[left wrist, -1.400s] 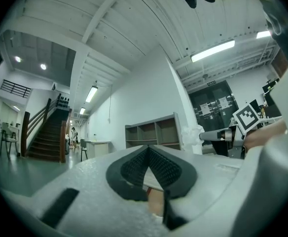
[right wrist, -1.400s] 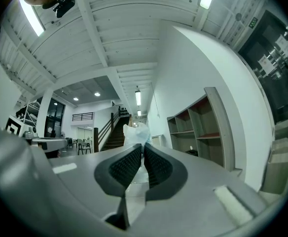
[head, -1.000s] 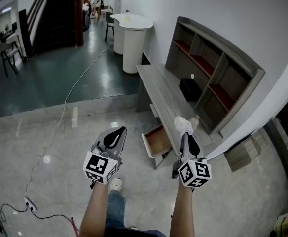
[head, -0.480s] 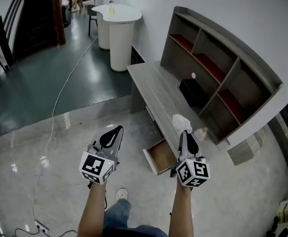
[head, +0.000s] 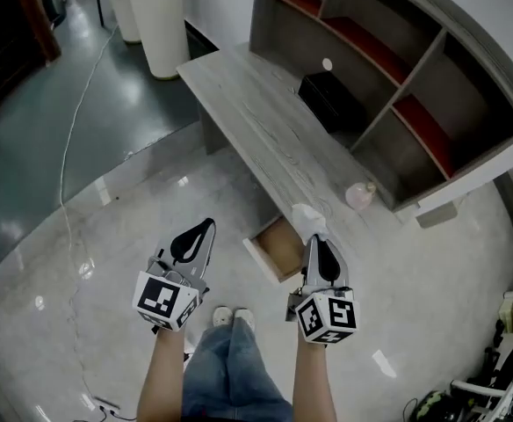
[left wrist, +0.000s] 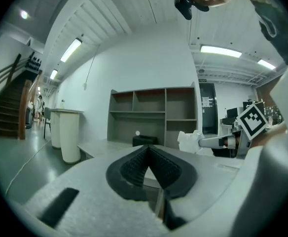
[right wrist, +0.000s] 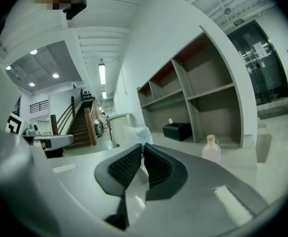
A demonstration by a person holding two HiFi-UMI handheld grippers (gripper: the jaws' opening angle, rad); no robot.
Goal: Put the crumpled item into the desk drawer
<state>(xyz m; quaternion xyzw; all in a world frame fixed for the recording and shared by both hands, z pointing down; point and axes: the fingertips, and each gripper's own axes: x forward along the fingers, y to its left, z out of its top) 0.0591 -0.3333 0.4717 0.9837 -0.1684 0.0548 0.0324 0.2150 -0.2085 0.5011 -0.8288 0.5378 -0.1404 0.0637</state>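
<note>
Beside the open drawer point(head: 278, 246) of the desk point(head: 256, 112), our right gripper point(head: 314, 238) pinches the crumpled item point(head: 307, 220), likely light and soft, by a fold; our left gripper point(head: 207, 225) sits pressed together, empty.

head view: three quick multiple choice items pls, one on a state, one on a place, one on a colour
1. How does the desk drawer stand?
A. shut
B. taken out altogether
C. pulled open

2. Where is the black box?
A. in the drawer
B. on the desk, in front of the shelves
C. on the floor

3. What colour is the crumpled item?
A. white
B. red
C. black

Answers:
1 C: its wooden inside shows below the desk's edge.
2 B: it sits on the grey top, close to the shelves.
3 A: a white wad shows at the tips of the right gripper.
</note>
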